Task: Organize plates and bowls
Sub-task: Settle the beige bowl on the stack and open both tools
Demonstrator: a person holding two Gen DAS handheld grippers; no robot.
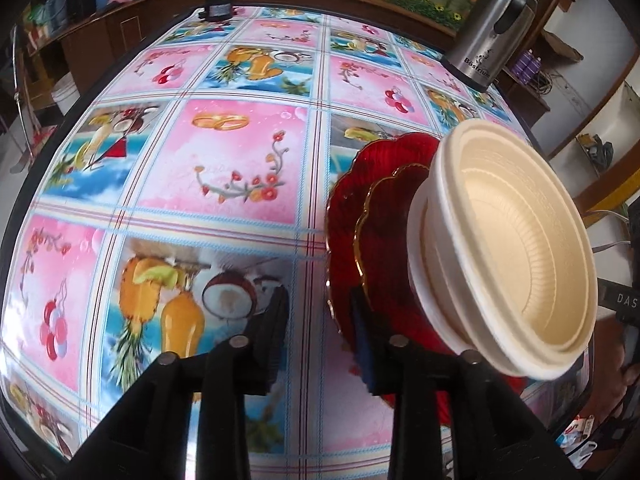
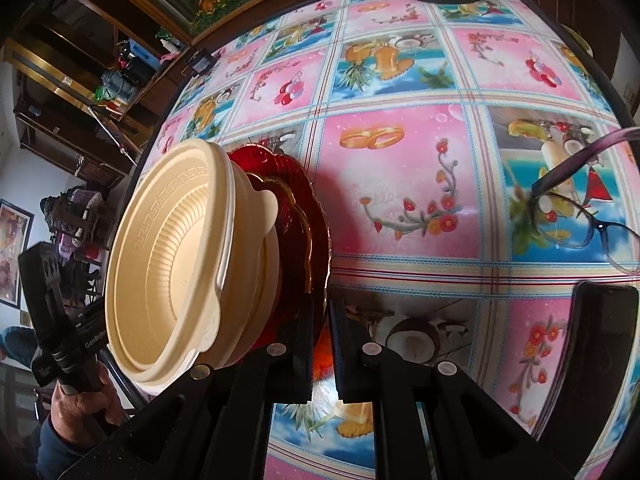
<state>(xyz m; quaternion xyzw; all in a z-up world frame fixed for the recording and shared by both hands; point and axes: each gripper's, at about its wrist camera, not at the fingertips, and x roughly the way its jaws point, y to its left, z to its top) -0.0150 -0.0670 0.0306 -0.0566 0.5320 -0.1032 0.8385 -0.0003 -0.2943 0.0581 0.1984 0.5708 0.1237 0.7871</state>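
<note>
Stack: cream bowls (image 1: pixel 516 248) nested together, seated on a small gold-rimmed red plate (image 1: pixel 386 236) over a larger red scalloped plate (image 1: pixel 362 184), all on the bench (image 1: pixel 224 168) under its glossy fruit-and-flower cloth.
Place: toward the bench's right edge in the left wrist view, toward its left edge in the right wrist view, so between the two tools.
Left gripper (image 1: pixel 318 332): jaws apart, straddling the near rim of the large red plate; right-hand pad close against the glass, left-hand pad clear over the cloth; nothing clamped.
Right gripper (image 2: pixel 322 344): jaws almost together with only a thin gap, tips at the near rim of the large red plate; clamped on the rim or merely beside it, cannot tell.
Step in hand: judged to be the finish of stacking, with bowls and plates gathered into one pile and the left-side hold released.
Next move: likely a clean back-off of both tools without nudging the plate rims, since the tall bowl stack sits on slick glass and could slide.
Bystanders: steel flask (image 1: pixel 490 36) at the far right corner; spectacles (image 2: pixel 576 216) and a dark phone (image 2: pixel 600 344) near the right edge, well apart from the pile.
</note>
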